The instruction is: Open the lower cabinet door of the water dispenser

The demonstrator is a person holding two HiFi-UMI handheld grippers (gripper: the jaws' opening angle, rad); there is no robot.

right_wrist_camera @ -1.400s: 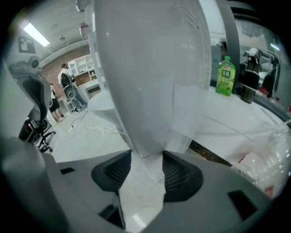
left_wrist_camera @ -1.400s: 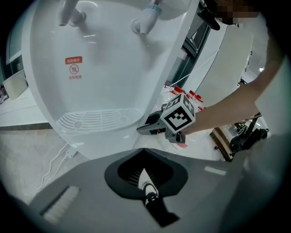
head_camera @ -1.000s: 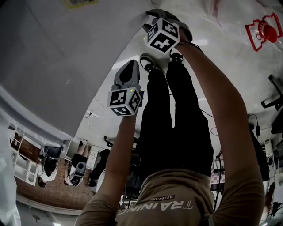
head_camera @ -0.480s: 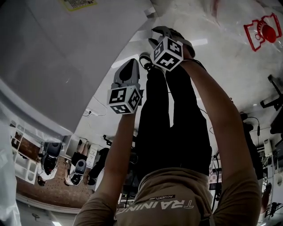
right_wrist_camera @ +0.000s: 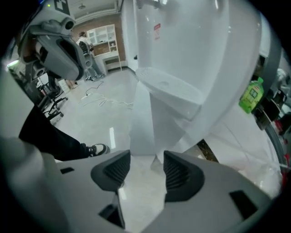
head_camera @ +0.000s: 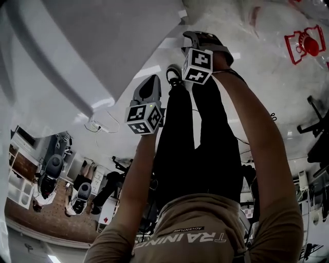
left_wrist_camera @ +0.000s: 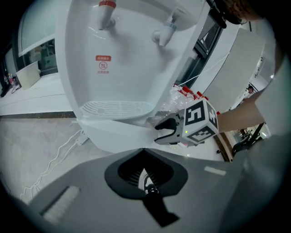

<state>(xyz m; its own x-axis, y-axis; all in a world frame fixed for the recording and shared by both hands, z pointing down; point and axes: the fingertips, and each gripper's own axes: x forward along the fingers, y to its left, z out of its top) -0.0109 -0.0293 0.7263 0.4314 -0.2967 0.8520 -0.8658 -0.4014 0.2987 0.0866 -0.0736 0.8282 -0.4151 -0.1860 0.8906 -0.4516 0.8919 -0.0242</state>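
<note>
Worn: shirt (head_camera: pixel 200 233), tan, short sleeves, white "TRAINING" print and small black "ADVENTURE" label, at 6 o'clock of the head view; trousers (head_camera: pixel 198 149), black; shoe (head_camera: pixel 174 75), black and white, at 12 o'clock.
Held rig: left claw (left_wrist_camera: pixel 143 152) and right claw (right_wrist_camera: pixel 147 157), grey shells, black ribbed pads; each bears a cube (head_camera: pixel 145 117) of black-and-white square markers, the left's with a green light.

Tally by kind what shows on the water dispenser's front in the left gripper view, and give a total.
Red-collared tap: 1
Blue-collared tap: 1
Drip tray: 1
Red warning label: 1
Total: 4
</note>
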